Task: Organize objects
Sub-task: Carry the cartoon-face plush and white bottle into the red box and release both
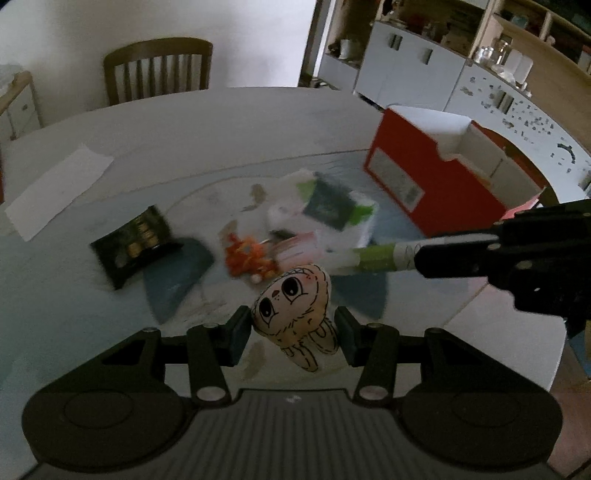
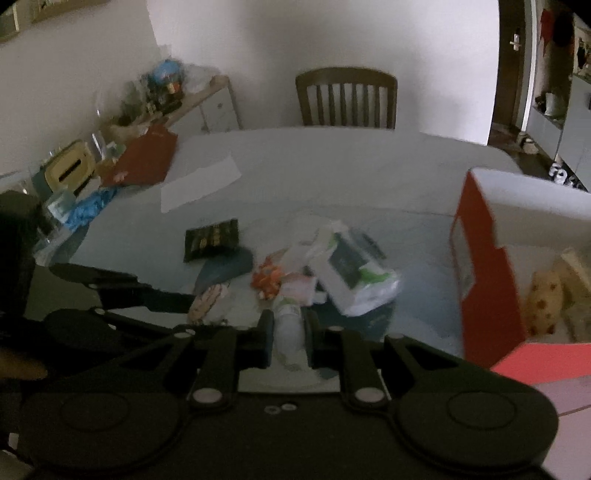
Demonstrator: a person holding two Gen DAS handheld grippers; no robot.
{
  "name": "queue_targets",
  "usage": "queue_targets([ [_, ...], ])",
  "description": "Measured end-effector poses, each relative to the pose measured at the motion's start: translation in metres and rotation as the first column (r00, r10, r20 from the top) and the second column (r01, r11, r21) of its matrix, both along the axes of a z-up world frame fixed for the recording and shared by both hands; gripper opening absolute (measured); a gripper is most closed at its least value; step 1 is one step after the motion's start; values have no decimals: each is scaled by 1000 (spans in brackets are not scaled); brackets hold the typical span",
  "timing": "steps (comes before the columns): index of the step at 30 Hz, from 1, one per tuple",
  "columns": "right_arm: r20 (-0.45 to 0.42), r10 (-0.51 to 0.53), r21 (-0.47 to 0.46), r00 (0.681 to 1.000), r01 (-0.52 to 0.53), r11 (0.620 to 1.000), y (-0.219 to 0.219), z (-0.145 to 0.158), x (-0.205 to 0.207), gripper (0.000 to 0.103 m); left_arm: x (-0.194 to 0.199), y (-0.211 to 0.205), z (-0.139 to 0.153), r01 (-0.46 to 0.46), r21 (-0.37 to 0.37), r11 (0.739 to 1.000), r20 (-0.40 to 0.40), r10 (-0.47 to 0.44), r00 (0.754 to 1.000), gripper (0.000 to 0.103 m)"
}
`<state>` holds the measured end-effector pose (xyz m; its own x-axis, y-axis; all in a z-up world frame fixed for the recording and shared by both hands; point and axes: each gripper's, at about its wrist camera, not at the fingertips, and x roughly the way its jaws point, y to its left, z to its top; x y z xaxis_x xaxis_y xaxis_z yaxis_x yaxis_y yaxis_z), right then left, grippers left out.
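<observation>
Both grippers, the left gripper (image 1: 291, 332) and the right gripper (image 2: 288, 334), are matte black, with paired linkage bars pinned by silver screws, round domed housings either side and a ribbed centre panel.

Beige cartoon-face plush (image 1: 291, 314), tilted, green-white tube (image 1: 373, 256)

We are seeing a wooden chair (image 1: 159, 68) standing at the far edge of the table (image 1: 207, 122), against a pale wall (image 2: 332, 33). We are looking at white cabinets (image 1: 410, 70) with cluttered open shelves (image 1: 517, 33) above them off to the right. From the right wrist view, we are noticing a low sideboard (image 2: 207, 107) piled with blurred items along the left wall, and a doorway (image 2: 513, 74) opening at the far right.
</observation>
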<state>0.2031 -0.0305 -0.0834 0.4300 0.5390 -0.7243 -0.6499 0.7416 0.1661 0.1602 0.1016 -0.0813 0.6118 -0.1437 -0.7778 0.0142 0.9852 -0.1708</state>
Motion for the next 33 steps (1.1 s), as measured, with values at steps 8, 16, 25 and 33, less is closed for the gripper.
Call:
queue_targets([
  [8, 69, -46, 57, 997, 42, 998, -44, 31, 22, 16, 22, -39, 24, 44, -14, 999, 29, -44, 999, 48],
  [16, 137, -133, 100, 982, 119, 988, -94, 50, 52, 16, 54, -81, 46, 97, 5, 995, 73, -97, 993, 48],
  [25, 154, -241, 112, 958, 225, 968, -151, 45, 81, 16, 101, -136, 63, 176, 42, 984, 108, -179, 978, 49],
  [33, 129, -315, 106, 940, 303, 947, -195, 26, 94, 16, 148, -188, 61, 244, 83, 966, 85, -251, 964, 49],
])
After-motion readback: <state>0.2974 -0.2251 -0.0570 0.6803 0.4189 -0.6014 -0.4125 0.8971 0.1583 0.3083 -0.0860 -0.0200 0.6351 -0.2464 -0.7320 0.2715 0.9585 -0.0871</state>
